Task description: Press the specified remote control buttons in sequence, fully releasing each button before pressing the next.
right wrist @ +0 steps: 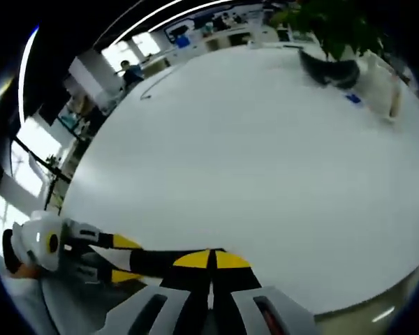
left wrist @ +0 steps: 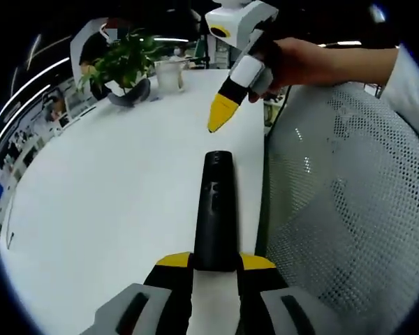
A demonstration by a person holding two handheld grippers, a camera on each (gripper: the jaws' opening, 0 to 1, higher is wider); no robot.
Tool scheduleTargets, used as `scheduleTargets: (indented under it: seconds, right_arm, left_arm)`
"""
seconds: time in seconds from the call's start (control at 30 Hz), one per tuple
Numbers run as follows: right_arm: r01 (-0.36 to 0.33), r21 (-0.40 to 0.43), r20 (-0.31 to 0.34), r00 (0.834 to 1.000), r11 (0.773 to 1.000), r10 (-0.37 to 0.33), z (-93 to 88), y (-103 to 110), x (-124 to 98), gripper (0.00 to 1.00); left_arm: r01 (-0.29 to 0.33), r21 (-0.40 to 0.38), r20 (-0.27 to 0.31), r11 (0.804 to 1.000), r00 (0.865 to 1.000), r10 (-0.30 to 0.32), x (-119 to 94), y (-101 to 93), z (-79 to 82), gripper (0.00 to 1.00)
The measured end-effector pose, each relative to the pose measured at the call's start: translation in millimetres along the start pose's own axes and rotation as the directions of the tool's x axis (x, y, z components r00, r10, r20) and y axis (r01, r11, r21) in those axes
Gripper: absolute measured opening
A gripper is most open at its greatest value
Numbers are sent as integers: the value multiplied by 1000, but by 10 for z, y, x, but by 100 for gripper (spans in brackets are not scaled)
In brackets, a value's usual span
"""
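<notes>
Now, left gripper (left wrist: 215, 262) fingers grasping black remote (left wrist: 214, 209) (on white table (left wrist: 112, 209)), right gripper (right wrist: 211, 259) fingers clenched, tips together.

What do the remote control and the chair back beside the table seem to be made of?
The remote control, held in the left tool, looks like black plastic with a smooth, slightly glossy finish: light glints along its face. The chair back looks like pale grey woven mesh: rows of small holes cover it. The table seems a matte white laminate, though that is uncertain.

Remote (left wrist: 215, 209) on table (left wrist: 112, 202), plant (left wrist: 122, 66) behind
</notes>
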State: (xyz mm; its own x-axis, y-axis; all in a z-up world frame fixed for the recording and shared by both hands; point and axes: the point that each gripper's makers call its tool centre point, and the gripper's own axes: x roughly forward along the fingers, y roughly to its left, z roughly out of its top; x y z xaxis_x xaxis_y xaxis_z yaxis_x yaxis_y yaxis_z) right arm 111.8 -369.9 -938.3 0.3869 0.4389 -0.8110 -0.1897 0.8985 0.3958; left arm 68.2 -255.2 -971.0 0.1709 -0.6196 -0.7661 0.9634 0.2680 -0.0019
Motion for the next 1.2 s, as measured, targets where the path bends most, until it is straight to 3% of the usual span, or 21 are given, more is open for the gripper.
scheduleTargets:
  seconds: [0.1,0.3,0.4,1.2]
  right_arm:
    - [4,15,-52,999,1000,-3,-94,-18,47,0]
    - [12,-24,-64,998,1000,-13,-129,-4,112,0]
    - [19,-5,-97,995,1000,-20,-180,-39,135,0]
    - [39,9,-91,995,999,-38,-190,-71,171,0]
  left_arm:
    - [4,5,11,1000,1000,-4,2,-1,1,23]
    - [12,13,22,1000,1000,-12,24,-16,22,23]
    - [13,11,22,1000,1000,-13,23,-15,22,23]
    - [12,5,30,1000,999,-12,32,-10,22,24]
